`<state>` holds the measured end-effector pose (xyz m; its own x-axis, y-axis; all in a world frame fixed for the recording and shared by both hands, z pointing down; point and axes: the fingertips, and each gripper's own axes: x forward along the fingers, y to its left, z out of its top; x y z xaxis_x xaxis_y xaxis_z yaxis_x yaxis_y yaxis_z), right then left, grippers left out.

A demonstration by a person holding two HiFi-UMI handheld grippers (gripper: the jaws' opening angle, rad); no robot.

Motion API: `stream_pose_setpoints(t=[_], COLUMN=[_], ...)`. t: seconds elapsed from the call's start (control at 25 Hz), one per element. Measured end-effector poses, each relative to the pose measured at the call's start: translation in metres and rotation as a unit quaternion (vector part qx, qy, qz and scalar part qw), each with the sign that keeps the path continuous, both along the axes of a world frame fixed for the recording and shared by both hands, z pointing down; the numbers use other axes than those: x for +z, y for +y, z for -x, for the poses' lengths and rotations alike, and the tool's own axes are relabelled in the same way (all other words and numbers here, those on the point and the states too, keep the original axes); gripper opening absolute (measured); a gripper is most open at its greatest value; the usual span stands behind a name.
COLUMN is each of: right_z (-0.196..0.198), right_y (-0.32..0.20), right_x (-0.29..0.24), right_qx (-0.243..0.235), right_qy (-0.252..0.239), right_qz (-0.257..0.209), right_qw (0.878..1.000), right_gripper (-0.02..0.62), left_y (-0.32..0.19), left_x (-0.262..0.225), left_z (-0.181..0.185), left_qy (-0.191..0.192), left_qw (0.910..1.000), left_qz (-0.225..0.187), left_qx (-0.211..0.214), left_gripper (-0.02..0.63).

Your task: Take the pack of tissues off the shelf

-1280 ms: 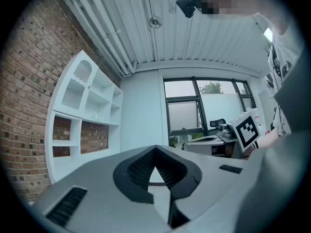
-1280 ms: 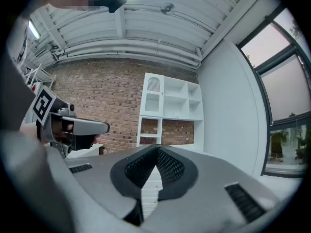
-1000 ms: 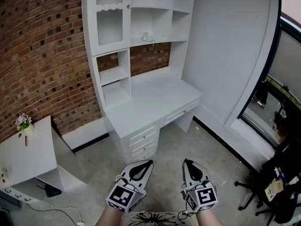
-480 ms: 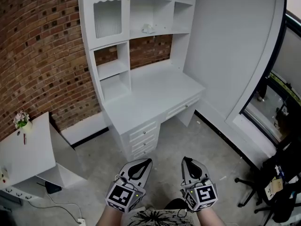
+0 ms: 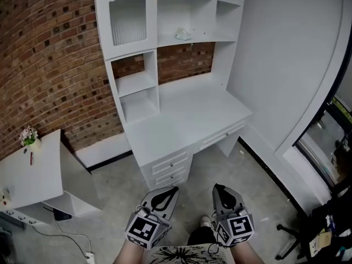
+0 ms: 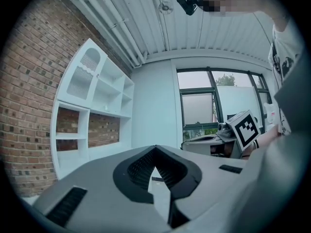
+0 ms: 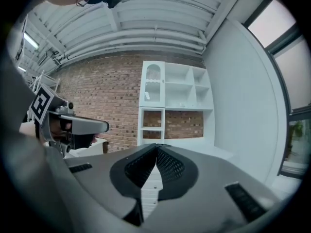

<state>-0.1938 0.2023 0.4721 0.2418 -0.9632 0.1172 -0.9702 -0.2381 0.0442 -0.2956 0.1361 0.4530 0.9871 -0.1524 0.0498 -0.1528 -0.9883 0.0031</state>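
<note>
Basically 0 done yet: tissue pack [image 5: 183, 35] sits abt midway along the upper shelf [image 5: 204, 37], well apart from left gripper [image 5: 171, 191] & right gripper [image 5: 218, 190], both pressed together & empty, so reach, grab, lift-off remain.

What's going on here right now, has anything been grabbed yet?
Nothing has been grabbed. A person stands on the floor a little way back from the white desk, holding the left gripper and the right gripper low and close to the body. Both have their jaws together with nothing between them. The pack of tissues lies untouched on the upper shelf above the desk, far from both grippers.
</note>
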Motion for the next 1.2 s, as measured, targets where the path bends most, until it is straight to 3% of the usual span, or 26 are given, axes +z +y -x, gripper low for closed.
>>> stream_pose_setpoints(t=[0.48,0.76,0.92,1.2], right_z=[-0.174,-0.271,-0.304,-0.333], right_y=[-0.094,-0.125,-0.146,-0.201], right_x=[-0.011,-0.019,-0.022,-0.019], right_qx=[-0.099,-0.134,-0.148,-0.175], right_qy=[-0.005,0.006,0.002,0.005], right_qz=[0.004,0.014,0.013,0.011], right_qw=[0.995,0.991,0.989,0.985], right_gripper=[0.006,0.006,0.006,0.006], left_y=[-0.068,-0.098,-0.109,-0.162], left_x=[-0.006,-0.015,-0.01,0.001], left_z=[-0.158,-0.253,-0.286,-0.312], left_qy=[-0.014,0.011,0.003,-0.013], left_qw=[0.994,0.9864,0.9849,0.9793], left_qz=[-0.004,0.004,0.01,0.025], left_qx=[-0.108,-0.164,-0.173,-0.2], left_gripper=[0.014,0.014,0.014,0.014])
